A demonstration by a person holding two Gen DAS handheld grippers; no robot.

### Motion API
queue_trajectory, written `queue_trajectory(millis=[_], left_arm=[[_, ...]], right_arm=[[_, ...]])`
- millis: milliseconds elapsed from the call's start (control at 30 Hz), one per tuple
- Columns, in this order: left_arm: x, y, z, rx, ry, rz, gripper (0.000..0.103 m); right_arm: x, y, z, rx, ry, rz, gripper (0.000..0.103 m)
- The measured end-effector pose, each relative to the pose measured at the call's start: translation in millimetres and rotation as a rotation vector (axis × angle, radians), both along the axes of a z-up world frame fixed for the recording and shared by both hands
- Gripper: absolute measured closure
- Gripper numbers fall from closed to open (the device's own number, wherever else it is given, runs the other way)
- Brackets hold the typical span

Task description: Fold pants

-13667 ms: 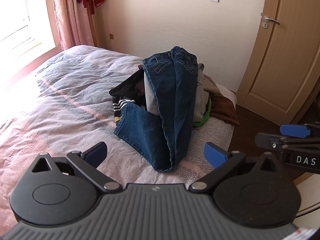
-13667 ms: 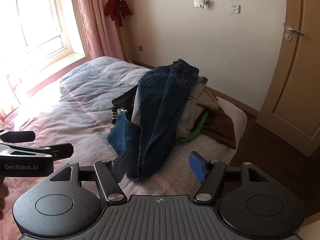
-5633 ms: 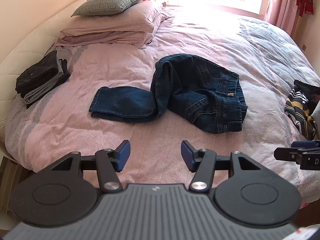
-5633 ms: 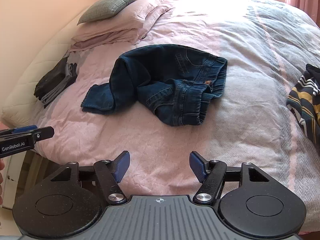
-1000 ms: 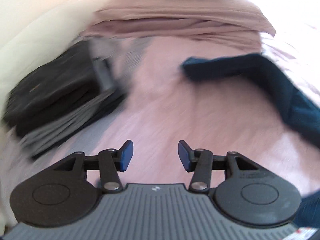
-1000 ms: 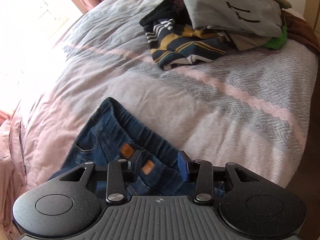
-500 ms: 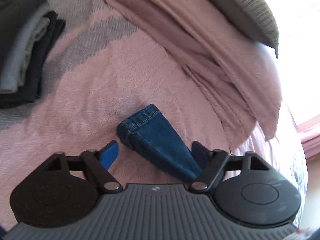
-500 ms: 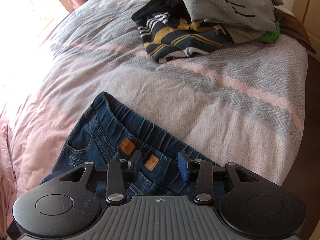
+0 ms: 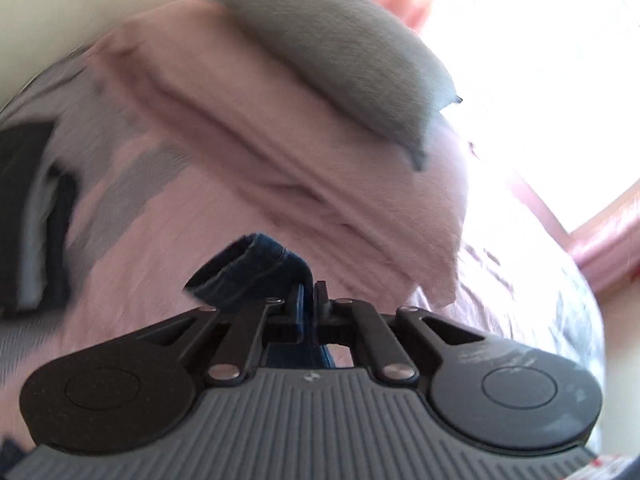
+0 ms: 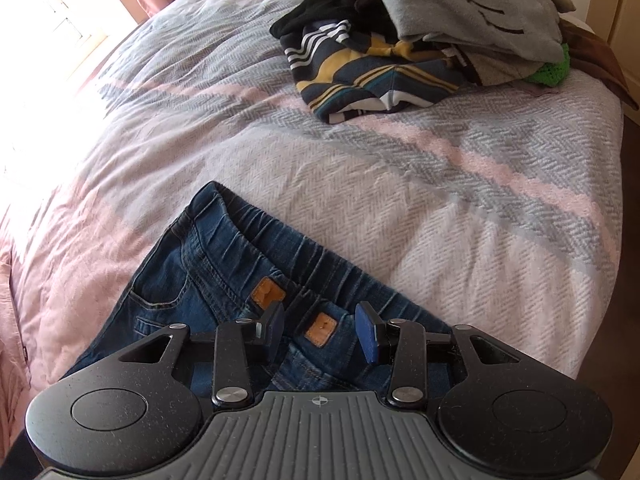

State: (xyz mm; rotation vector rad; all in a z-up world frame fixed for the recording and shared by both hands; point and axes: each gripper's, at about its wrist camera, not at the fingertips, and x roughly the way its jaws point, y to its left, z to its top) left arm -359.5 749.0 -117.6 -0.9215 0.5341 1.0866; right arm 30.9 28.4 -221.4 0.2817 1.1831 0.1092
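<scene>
Meanwhile the left gripper (image 9: 307, 300) clamps the jeans (image 9: 256, 276) hem amid blur; the right gripper (image 10: 320, 330), parted, hides the waistband at lower centre.

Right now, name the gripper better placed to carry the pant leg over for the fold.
Left. The left gripper is already shut on the jeans at the leg hem; the right gripper hangs open over the waistband, gripping nothing.

blurred pillows (image 9: 340, 60), jeans (image 10: 224, 280) legs hidden
</scene>
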Motion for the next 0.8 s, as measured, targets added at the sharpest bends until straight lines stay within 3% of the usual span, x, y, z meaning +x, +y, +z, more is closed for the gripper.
queue_trajectory(millis=[33, 100, 233, 367, 533, 667, 767, 800], left_arm=[[22.6, 10.3, -4.4, 0.005, 0.018, -0.038, 0.092], [49.7, 19.2, -17.1, -0.002, 0.009, -0.123, 0.068], [47.2, 4.1, -51.1, 0.020, 0.096, -0.197, 0.069], [0.3, 11.3, -113.4, -0.091, 0.125, -0.086, 0.074], [-30.1, 29.6, -172.2, -0.159, 0.033, 0.038, 0.074], [-4.0, 38.7, -200.7, -0.153, -0.058, 0.027, 0.072], [18.5, 43.9, -217.9, -0.198, -0.085, -0.005, 0.072], [25.1, 41.8, -217.7, -0.184, -0.049, -0.016, 0.097]], right_arm=[[-0.6, 4.5, -2.0, 0.013, 0.005, 0.003, 0.066], [-2.3, 14.5, -3.5, 0.039, 0.014, 0.021, 0.066], [-7.1, 24.3, 1.6, 0.054, -0.011, 0.080, 0.066], [-9.5, 12.0, -5.1, 0.021, 0.004, 0.039, 0.066], [-10.0, 1.1, -16.5, -0.025, 0.047, -0.018, 0.066], [-8.6, 3.2, -12.5, -0.059, 0.028, 0.002, 0.066], [-7.2, 4.2, -9.0, -0.082, 0.015, 0.002, 0.066], [-7.2, 4.0, -8.5, -0.087, 0.014, -0.003, 0.066]])
